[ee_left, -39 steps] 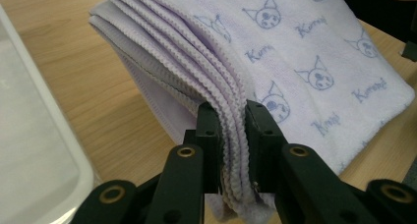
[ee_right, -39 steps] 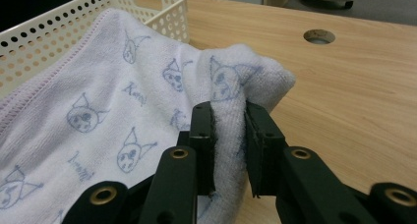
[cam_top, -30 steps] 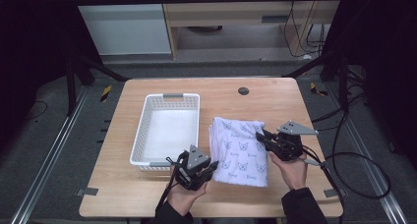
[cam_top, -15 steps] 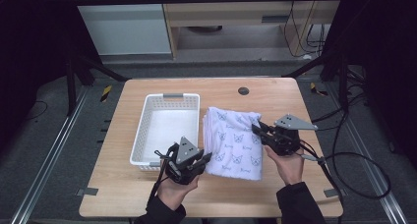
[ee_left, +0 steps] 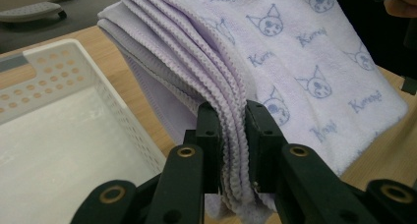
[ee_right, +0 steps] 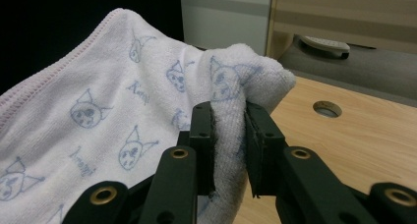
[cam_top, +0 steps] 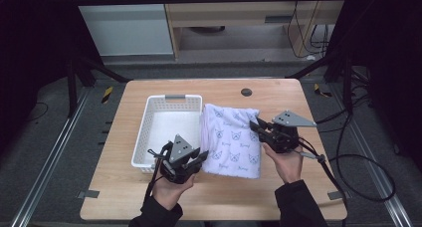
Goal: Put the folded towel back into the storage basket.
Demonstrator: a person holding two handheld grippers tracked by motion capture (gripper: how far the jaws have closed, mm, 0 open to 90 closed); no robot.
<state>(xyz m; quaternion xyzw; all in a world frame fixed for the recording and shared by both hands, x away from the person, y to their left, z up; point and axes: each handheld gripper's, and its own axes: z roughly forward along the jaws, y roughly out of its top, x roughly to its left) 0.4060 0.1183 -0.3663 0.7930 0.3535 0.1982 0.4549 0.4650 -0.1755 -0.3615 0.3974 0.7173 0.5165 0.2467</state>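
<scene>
Transfer of the folded towel [cam_top: 231,140] into the white basket [cam_top: 171,122] looks like the step in hand. The towel, pale lilac with cat faces printed on it, sits just right of the basket on the worktop [cam_top: 278,197], its left side raised off the wood. The left gripper [cam_top: 193,160] has its fingers [ee_left: 209,135] clamped on the stacked hems at the towel's near left corner, right by the basket's near right corner. The right gripper [cam_top: 260,125] has its fingers [ee_right: 202,135] pinched on a bunched fold at the towel's far right edge. Both grips look firm, with cloth filling the gaps.

Next, I judge, the pair must carry the towel left over the basket's right wall, high enough that the hanging middle clears the rim, and keep the folds together. Then lower it flat onto the basket floor before letting go. Uneven lifting could let the layers slide apart.
</scene>
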